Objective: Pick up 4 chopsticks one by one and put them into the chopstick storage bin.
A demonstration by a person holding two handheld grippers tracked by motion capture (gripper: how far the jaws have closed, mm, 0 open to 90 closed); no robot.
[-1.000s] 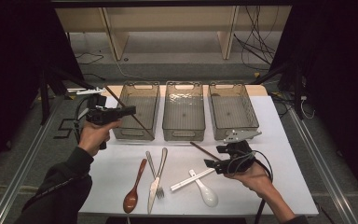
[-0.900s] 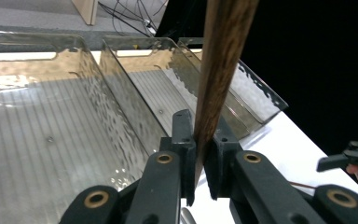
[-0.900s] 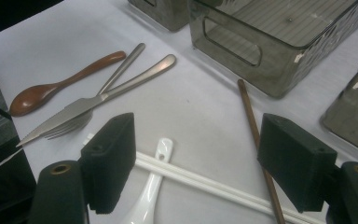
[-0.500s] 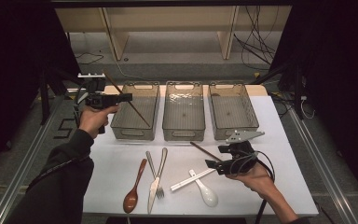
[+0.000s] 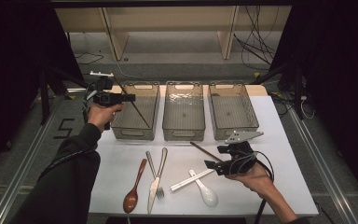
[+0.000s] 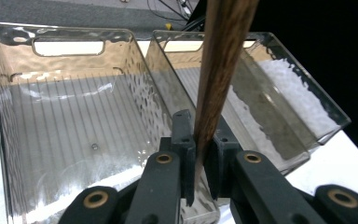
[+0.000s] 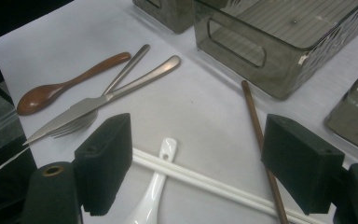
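My left gripper point(image 5: 131, 98) is shut on a dark wooden chopstick point(image 5: 137, 109), held over the left clear bin point(image 5: 133, 133). The stick slants down into that bin. In the left gripper view the chopstick point(image 6: 219, 70) rises between the pressed pads of my left gripper point(image 6: 200, 135). My right gripper point(image 5: 214, 157) hovers low over the table at the right. Its jaws have just been opening and stand open, gripping nothing. A second dark chopstick point(image 7: 256, 121), a pair of white chopsticks point(image 7: 200, 179) and a white spoon point(image 7: 156, 186) lie under my right gripper point(image 7: 198, 158).
A middle bin point(image 5: 183, 133) and a right bin point(image 5: 235, 132) stand in a row with the left one. A wooden spoon point(image 5: 133, 196), a knife point(image 5: 156, 184) and a fork point(image 5: 150, 163) lie on the white tabletop point(image 5: 289, 177) near the front.
My left hand has carried the chopstick farther away, toward the back of the left bin. The right hand has stayed in place.
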